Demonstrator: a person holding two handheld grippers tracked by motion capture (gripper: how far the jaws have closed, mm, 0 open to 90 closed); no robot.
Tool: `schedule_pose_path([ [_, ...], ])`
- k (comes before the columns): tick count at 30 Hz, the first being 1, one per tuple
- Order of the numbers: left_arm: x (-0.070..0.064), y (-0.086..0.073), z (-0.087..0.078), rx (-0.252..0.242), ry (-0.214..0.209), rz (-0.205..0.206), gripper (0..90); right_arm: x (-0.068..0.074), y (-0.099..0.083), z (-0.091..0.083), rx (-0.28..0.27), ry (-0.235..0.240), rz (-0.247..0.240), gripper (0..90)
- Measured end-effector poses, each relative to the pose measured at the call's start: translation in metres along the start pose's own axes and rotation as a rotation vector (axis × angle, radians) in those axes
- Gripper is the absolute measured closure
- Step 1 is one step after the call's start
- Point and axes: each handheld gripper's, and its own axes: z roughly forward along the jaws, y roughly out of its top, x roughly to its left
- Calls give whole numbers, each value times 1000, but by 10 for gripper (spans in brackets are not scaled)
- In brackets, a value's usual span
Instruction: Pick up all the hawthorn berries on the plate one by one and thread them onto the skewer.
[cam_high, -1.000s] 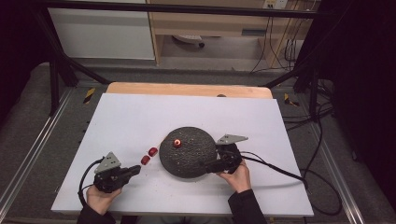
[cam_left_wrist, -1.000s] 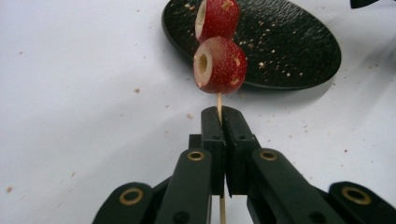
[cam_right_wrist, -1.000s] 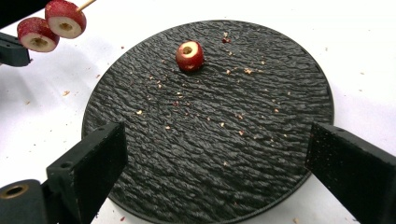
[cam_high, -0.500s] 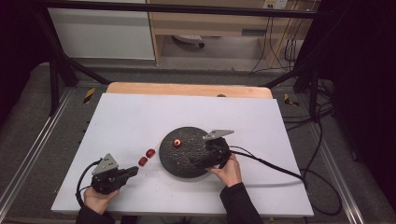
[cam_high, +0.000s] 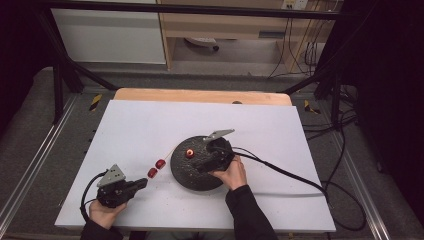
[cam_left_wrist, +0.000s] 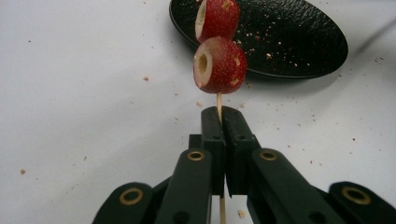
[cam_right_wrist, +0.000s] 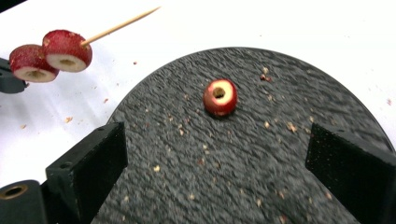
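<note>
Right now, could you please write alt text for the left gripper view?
The left gripper, its black jaws shut, pinches a thin wooden skewer threaded through two cored red fruit pieces. Behind them, a round black textured plate sits on the crumb-speckled white table.

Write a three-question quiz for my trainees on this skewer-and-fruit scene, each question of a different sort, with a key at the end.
1. True or false: the left gripper is shut on the wooden skewer.
2. How many red fruit pieces sit on the skewer? A) one B) two C) three
3. Fill in: the right gripper hovers with its jaws wide apart over the black ____, where one loose fruit piece lies.

Key: 1 true; 2 B; 3 plate.
</note>
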Motion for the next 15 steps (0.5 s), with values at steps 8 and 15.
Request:
schedule_pose_path([
  [8,0,0,1,8,1,1,879,-2,17,16,54,-13,-24,86],
  [15,1,0,1,9,1,0,879,-7,24,31,129,-31,-29,110],
])
